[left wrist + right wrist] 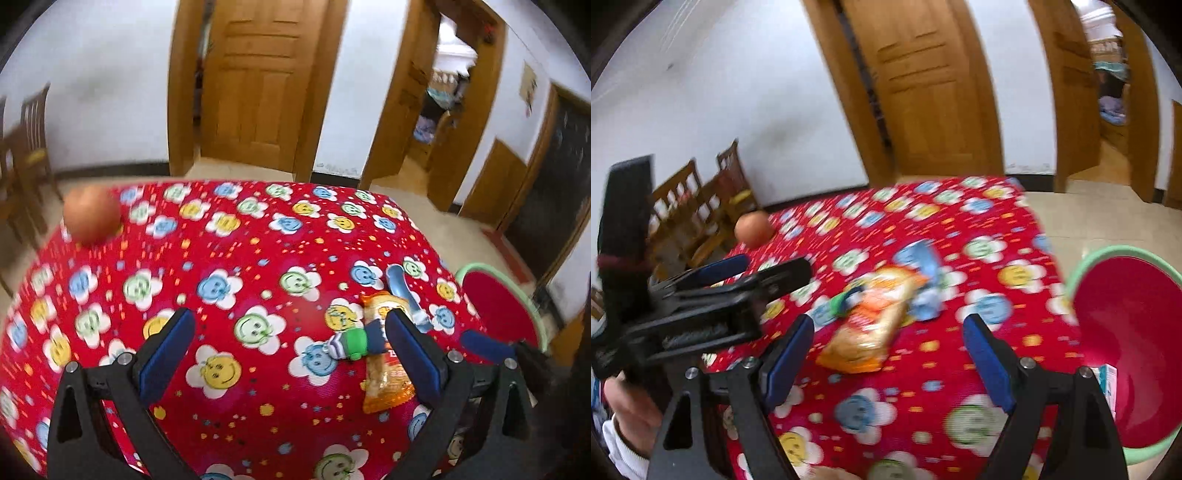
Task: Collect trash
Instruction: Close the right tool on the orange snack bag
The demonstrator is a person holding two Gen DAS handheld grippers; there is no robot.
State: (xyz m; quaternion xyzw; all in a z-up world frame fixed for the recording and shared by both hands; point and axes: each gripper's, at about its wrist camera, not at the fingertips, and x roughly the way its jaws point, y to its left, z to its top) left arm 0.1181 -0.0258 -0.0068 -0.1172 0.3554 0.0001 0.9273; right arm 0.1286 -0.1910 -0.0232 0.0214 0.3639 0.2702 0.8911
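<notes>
Both grippers empty, jaws spread wide, nothing between the pads. Left gripper (290, 328) hangs over bare tablecloth (258, 229); the trash sits just off its right finger. Right gripper (888, 334) points more squarely at the pile, the orange snack wrapper (866, 332) lying ahead, roughly in the gap between its fingers.

Trash: that wrapper, a blue wrapper (925, 280) behind it, and a small green-and-striped scrap (844, 301) at its left edge, all bunched and touching near the table's right edge. The bin (1108, 258), red inside with a green rim, stands off that edge, just beside the right gripper; something boxy is already in it.

Risks, as I judge them:
- Both grippers converge on the same small pile. The left one shows in the right wrist view close by on the left, so a collision is likely if both go in.
- Wrappers are flat, slick film. Pads coming down steep may slide over them or pinch the cloth instead.
- Pieces overlap; grabbing one could drag or flick another off the edge and miss the bin.
- The orange ball (92, 216) at the far left corner looks free to roll if the cloth gets tugged.

Pose: both pitched down toward the table. The left hand (628, 410) grips its handle, white sleeve at the wrist. Both views are blurred, so fine contact is hard to read.
</notes>
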